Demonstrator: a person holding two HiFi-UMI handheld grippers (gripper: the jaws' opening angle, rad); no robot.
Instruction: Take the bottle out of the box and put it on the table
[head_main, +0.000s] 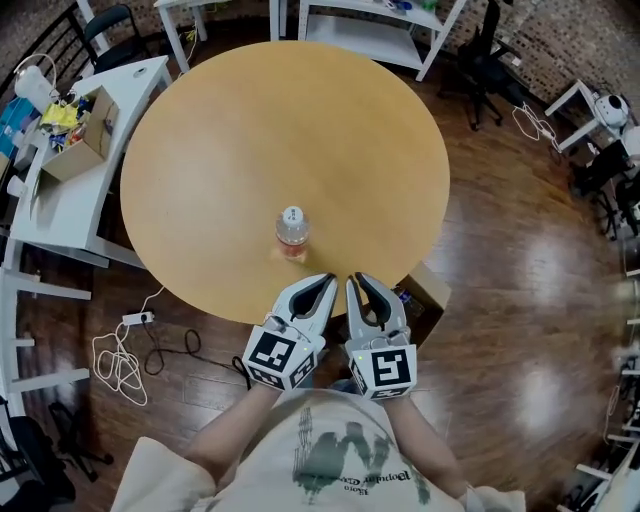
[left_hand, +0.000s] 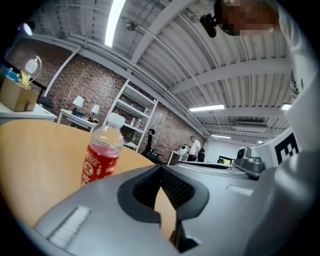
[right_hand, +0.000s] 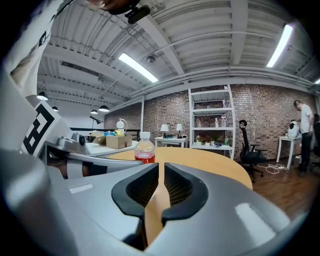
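A clear bottle (head_main: 292, 232) with red drink and a white cap stands upright on the round wooden table (head_main: 250, 130), near its front edge. Both grippers hover side by side just short of that edge, pointing at the bottle and apart from it. My left gripper (head_main: 327, 279) has its jaws together with nothing between them; in its own view (left_hand: 161, 167) the bottle (left_hand: 102, 152) is up to the left. My right gripper (head_main: 356, 279) is likewise shut and empty, and its view (right_hand: 161, 166) shows the bottle (right_hand: 144, 150) just left of the jaw line.
An open cardboard box (head_main: 428, 292) sits on the floor under the table's right front edge. A white desk (head_main: 70, 200) with another box (head_main: 85, 135) is at left, white shelving (head_main: 370, 30) beyond, an office chair (head_main: 488, 62) at right, cables (head_main: 120, 358) on the floor.
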